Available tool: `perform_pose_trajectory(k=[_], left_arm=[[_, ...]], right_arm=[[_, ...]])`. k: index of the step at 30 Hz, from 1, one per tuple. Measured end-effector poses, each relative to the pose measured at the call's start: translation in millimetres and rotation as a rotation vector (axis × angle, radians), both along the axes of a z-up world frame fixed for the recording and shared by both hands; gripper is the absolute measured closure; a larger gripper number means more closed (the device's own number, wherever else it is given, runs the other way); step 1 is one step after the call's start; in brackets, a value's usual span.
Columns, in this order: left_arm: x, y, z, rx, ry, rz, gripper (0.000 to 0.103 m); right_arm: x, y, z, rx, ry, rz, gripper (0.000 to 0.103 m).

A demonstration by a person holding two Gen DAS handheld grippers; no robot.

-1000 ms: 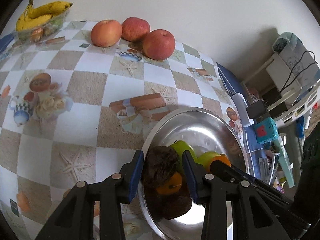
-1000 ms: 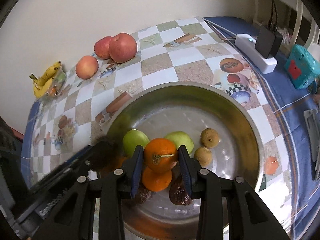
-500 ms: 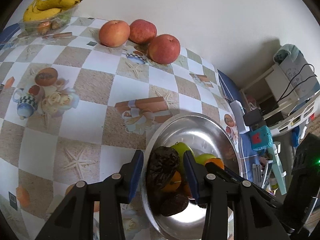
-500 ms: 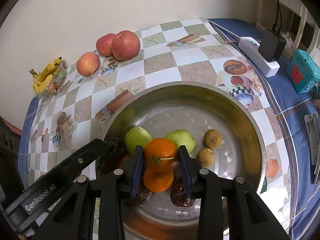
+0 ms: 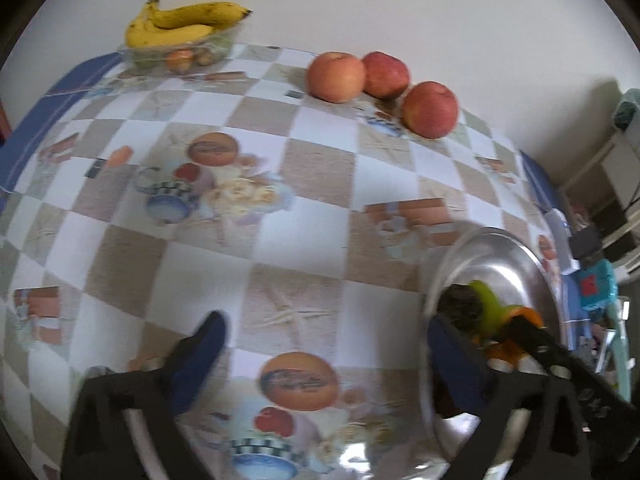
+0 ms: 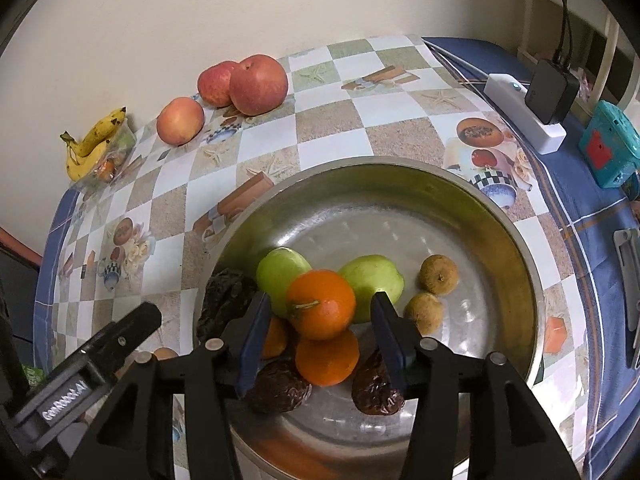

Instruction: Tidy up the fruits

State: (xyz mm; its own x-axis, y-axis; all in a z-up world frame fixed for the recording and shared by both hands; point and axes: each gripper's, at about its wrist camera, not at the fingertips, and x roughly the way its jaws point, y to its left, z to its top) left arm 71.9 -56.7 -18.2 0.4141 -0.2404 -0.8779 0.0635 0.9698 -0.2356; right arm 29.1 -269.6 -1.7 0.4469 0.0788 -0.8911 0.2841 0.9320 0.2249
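A steel bowl (image 6: 472,208) holds two green fruits (image 6: 282,270), oranges (image 6: 321,310), several dark wrinkled fruits (image 6: 224,296) and two small brown fruits (image 6: 438,274). My right gripper (image 6: 320,330) is open with its jaws on either side of the top orange, apart from it. My left gripper (image 5: 326,354) is open wide and empty over the tablecloth, left of the bowl (image 5: 532,264); its right finger sits at the bowl's rim. Three red apples (image 5: 430,109) and bananas (image 5: 180,26) lie at the far wall.
The bananas rest on a clear tray (image 5: 208,50) of small fruits at the far left. A white power strip with a black adapter (image 6: 550,90) and a teal box (image 6: 610,148) lie on the blue cloth at right. The left gripper's arm (image 6: 100,354) shows at lower left.
My left gripper has let go of the dark wrinkled fruit, opened wide and swung left out of the bowl. My right gripper has opened off the orange, which rests on the pile.
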Motion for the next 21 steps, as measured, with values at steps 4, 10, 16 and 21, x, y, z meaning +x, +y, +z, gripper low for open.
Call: perform_pose_trajectory(k=[4,10,16,21], left_arm=[[-5,14,-2,0.097,-0.013,0.036,0.0],[-20,31,6,0.209,-0.041,0.052,0.0],[-43,37,15,0.303,-0.055,0.038,0.0],[-56,43,15,0.319,-0.018,0.036,0.0]], right_arm=[[-6,5,6,-0.017,-0.029,-0.003,0.036],[-24,19,4,-0.054,-0.03,0.013,0.019],[-47,29,5,-0.095,-0.033,0.011,0.013],[-66,36,14,-0.109,-0.061,0.016,0.013]])
